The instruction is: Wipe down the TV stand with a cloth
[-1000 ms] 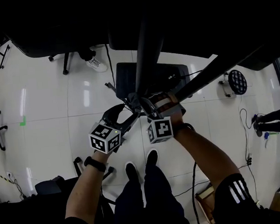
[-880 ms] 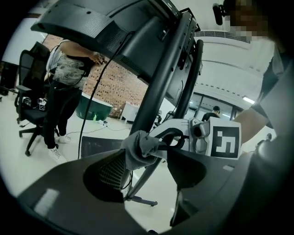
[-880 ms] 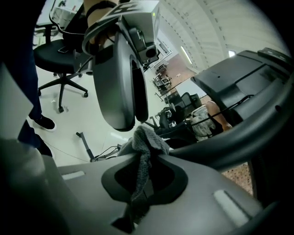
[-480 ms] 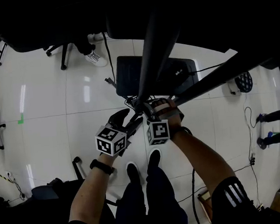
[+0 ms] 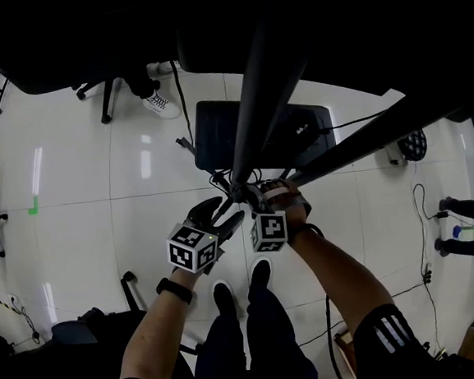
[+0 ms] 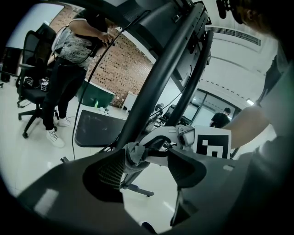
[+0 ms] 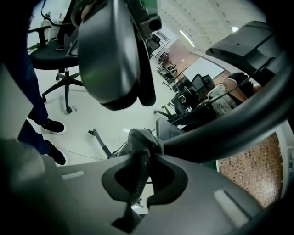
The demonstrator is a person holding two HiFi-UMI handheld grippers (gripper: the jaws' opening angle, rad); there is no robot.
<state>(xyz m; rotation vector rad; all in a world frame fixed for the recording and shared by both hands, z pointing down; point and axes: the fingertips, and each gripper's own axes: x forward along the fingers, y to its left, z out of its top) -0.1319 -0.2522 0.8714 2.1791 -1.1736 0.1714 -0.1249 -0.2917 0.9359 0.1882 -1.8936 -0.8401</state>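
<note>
Against the stand (image 5: 254, 100), right claw (image 7: 146, 158) pinches bunched grey cloth (image 7: 140, 137); left claw (image 6: 147, 158) gapes.

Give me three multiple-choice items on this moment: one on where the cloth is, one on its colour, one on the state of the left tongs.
1. Where is the cloth?
A. On the floor.
B. In the right tongs, at the black stand leg.
C. Over a chair back.

2. What colour is the cloth?
A. Red.
B. Yellow.
C. Grey.

3. How do the left tongs stand?
A. Open, clamping nothing.
B. Shut on the cloth.
C. Shut on a cable.

Answers:
1 B: the right gripper view shows the cloth pinched between those tongs, beside the leg.
2 C: it looks grey in both gripper views.
3 A: the left gripper view shows the two halves apart with nothing clamped.
</note>
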